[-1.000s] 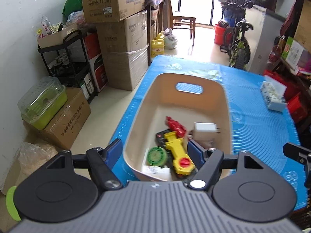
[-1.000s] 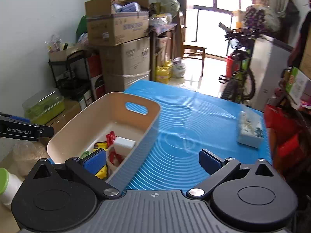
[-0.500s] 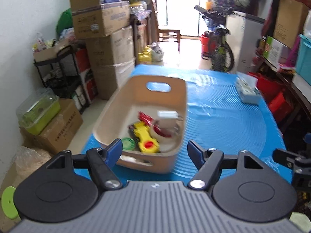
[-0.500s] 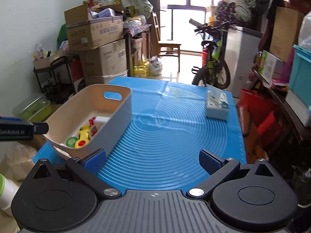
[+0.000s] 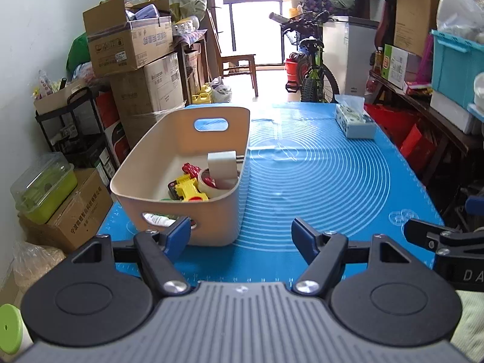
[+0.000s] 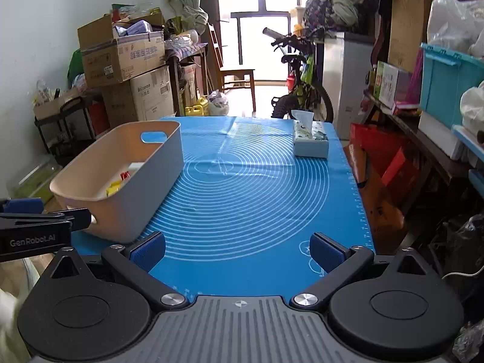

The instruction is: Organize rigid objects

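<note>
My left gripper (image 5: 241, 232) hangs with its blue-padded fingers spread wide and nothing between them, just short of the near end of the basket (image 5: 181, 211). My right gripper (image 6: 237, 251) is likewise wide open and empty over bare mat.

The basket is smooth matte plastic, cream inside and out, an oblong tub with rounded corners and an oval handle slot at each end. It sits on the left part of the mat. Inside lie hard, glossy pieces: a yellow toy (image 5: 189, 189) with a red button, a red toy (image 5: 191, 169) behind it, a roll of pale tape (image 5: 211, 183) and a white boxy plug adapter (image 5: 222, 166) leaning on the tape. Something green and a white labelled item show through the near slot, too hidden to name.

The mat (image 6: 257, 187) is blue silicone printed with fine white concentric rings and ruler marks along its edges, slightly rippled at the far end. A tissue box (image 6: 311, 143) stands at its far right corner.

Around the table, stacked cardboard boxes (image 5: 133, 45) line the left wall, a bicycle (image 5: 308, 69) stands by the bright doorway, and a turquoise crate (image 6: 447, 81) sits on shelving to the right.
</note>
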Available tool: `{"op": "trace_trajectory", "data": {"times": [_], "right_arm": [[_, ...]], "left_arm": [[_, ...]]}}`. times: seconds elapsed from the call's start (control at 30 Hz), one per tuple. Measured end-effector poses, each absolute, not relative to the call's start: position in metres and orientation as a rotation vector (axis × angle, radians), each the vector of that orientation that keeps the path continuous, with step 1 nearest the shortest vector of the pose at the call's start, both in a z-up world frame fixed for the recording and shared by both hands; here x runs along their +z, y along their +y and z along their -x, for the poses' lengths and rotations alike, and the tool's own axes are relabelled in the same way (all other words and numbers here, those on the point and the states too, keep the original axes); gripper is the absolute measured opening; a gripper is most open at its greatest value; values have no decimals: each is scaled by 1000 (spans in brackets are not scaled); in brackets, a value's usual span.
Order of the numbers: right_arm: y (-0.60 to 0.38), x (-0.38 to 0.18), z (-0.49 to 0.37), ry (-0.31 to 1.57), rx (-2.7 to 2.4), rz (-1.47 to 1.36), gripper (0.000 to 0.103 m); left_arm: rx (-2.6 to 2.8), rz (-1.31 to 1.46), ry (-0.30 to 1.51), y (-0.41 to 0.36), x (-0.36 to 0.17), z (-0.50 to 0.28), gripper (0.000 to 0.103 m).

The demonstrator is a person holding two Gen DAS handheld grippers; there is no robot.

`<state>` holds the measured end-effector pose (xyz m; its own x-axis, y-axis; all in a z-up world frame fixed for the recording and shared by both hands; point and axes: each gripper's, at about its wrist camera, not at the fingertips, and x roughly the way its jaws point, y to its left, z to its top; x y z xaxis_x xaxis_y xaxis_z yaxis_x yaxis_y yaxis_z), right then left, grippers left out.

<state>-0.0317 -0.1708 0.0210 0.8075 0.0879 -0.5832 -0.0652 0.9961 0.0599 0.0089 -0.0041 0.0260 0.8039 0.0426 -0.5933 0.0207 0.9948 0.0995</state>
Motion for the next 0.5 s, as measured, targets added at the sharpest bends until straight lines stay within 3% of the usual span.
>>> {"op": "trace_trajectory", "data": {"times": [0.5], "right_arm": [[-162,6,46,527,70,-16,101]], "left_arm": [[19,-109,621,-4,0,-2,74]]}}
